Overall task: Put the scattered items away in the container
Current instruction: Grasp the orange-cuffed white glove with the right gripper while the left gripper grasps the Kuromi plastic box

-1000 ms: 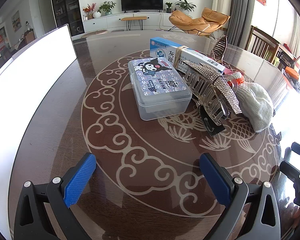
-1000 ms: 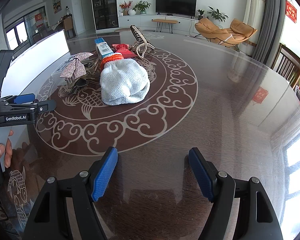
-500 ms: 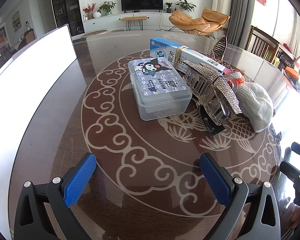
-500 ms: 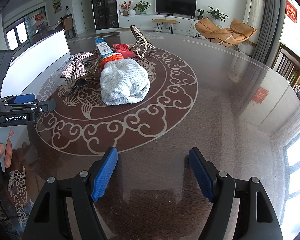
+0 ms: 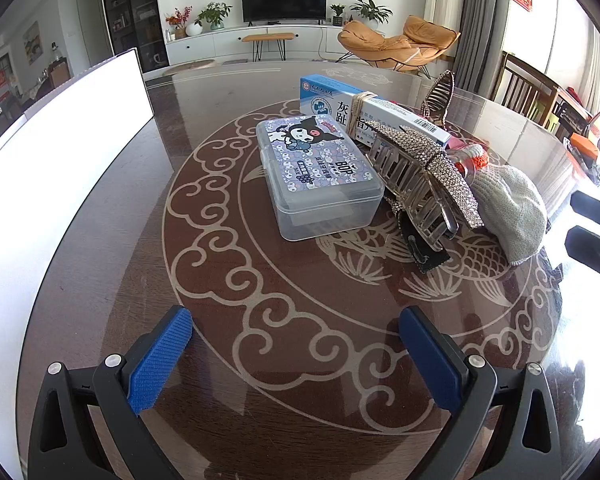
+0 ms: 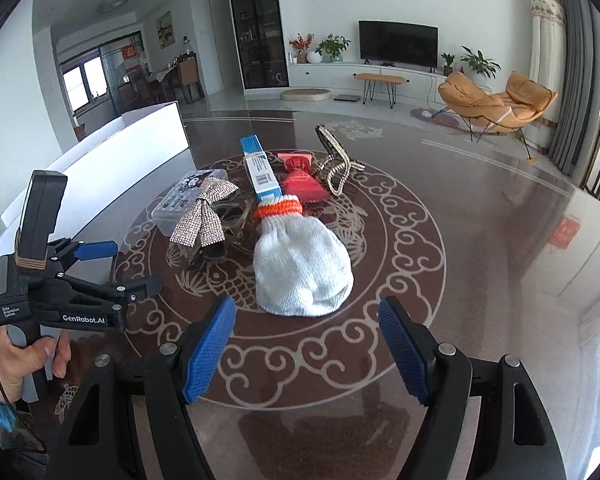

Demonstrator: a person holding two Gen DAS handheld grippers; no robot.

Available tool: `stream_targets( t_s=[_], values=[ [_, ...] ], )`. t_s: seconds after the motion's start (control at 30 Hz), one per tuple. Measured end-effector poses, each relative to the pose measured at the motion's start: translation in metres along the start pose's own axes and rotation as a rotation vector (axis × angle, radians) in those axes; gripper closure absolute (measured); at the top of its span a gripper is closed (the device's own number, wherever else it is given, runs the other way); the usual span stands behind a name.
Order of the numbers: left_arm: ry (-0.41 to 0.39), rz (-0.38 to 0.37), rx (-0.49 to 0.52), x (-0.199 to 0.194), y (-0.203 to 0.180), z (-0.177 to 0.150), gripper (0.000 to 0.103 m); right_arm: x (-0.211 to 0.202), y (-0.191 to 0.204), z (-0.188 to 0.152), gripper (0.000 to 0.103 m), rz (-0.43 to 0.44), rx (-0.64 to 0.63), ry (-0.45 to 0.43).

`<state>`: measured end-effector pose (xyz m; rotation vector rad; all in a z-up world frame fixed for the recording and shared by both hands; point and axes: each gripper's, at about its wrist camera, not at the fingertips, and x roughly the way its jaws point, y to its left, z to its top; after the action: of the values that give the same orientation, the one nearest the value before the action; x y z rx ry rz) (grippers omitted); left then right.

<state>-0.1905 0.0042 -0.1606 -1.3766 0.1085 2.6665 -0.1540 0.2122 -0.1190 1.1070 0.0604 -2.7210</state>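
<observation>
Two grippers are hovering low over a dark round table with a pale scroll pattern, and both are holding nothing. In the left wrist view, the left gripper is filling the bottom of the frame, its blue-padded jaws spread wide over bare tabletop. In the right wrist view, the right gripper is standing the same way at the bottom centre, jaws spread apart, just in front of a white knitted glove with an orange cuff.

The scattered items are lying together in the middle of both frames. A clear plastic box with a cartoon sticker on its closed lid is sitting at the centre of the left wrist view. Just to its right, a large rhinestone hair claw is leaning against it, over a small black clip. Behind them a blue and white carton is lying lengthwise, and a second, gold hair claw is standing further back, in the upper right. In the right wrist view, a red packet is showing between the carton and the gold claw.

A white container is occupying the left side of the left wrist view, well apart from the items.
</observation>
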Motion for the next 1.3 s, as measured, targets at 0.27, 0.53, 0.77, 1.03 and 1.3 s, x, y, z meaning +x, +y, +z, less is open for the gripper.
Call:
stream_targets(
  t_s=[0.27, 0.53, 0.77, 1.03, 1.3],
  values=[
    [0.000, -0.001, 0.001, 0.000, 0.000, 0.000, 0.000, 0.084, 0.005, 0.037, 0.032, 0.056, -0.172, 0.175],
    [-0.001, -0.003, 0.001, 0.000, 0.001, 0.000, 0.000, 0.047, -0.001, -0.009, 0.063, 0.023, -0.093, 0.178],
    [0.043, 0.012, -0.019, 0.012, 0.002, 0.020, 0.000, -0.011, -0.017, -0.065, 0.060, -0.093, 0.022, 0.127],
    [0.106, 0.019, -0.026, 0.041, -0.013, 0.070, 0.000, -0.014, -0.021, -0.066, 0.059, -0.115, 0.043, 0.127],
    [0.107, 0.025, -0.056, 0.065, 0.003, 0.103, 0.000, -0.014, -0.021, -0.066, 0.059, -0.113, 0.044, 0.127]
  ],
)
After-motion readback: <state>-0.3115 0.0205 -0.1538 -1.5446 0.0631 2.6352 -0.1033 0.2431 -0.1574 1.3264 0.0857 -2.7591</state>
